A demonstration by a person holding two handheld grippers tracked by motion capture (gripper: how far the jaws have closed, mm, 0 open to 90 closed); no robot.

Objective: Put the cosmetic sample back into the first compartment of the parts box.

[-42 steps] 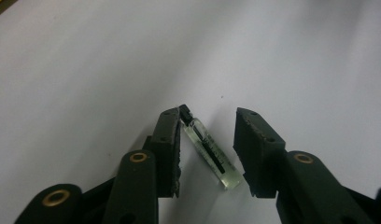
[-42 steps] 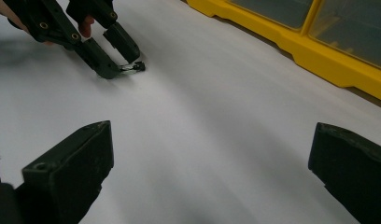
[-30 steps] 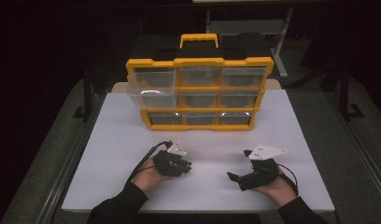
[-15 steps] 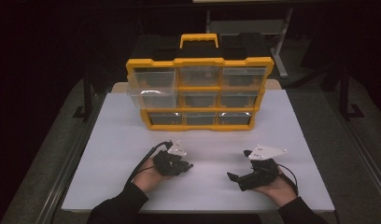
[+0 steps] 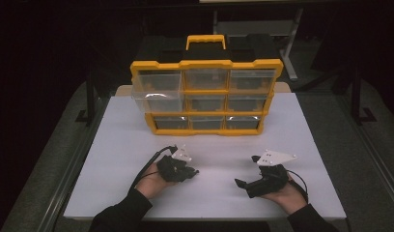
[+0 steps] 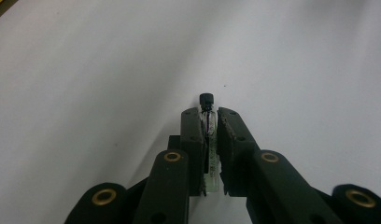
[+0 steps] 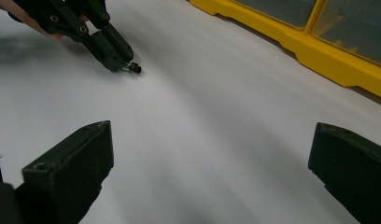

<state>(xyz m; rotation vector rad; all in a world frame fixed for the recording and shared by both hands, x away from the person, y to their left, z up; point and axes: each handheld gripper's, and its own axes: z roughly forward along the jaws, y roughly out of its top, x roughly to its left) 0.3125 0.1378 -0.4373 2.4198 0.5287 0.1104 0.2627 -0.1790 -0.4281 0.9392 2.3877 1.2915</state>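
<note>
Holding a tiny glass vial [image 6: 208, 140], the left gripper [image 5: 188, 170] rests low over the white table [image 5: 113, 145], at about 7 o'clock from the table's middle in the high view. The vial is thin and clear with a small black cap [image 6: 206, 99]. In the left gripper view its long side runs straight up toward 12 o'clock, in line with the jaws. The cap end pokes out past the jaw tips, and the bottom end sits back between them. The two jaws are squeezed close on the vial, one on each side, and they touch the glass.

In the right gripper view, the left gripper [image 7: 115, 60] is up at 10 o'clock, and the black cap [image 7: 135, 69] sticks out of its tip, just above the white table top. There the vial points toward 4 o'clock.

The right gripper [image 5: 246, 183] sits at about 5 o'clock from the table's middle in the high view, held in a hand [image 5: 287, 197]. Its jaws are spread wide apart, with nothing between them but bare table.

A big yellow box [image 5: 207, 64] with clear drawers [image 5: 156, 81] stands at 12 o'clock, at the far side of the table, well apart from both grippers. One drawer [image 5: 155, 100] on its left side sticks out a bit.
</note>
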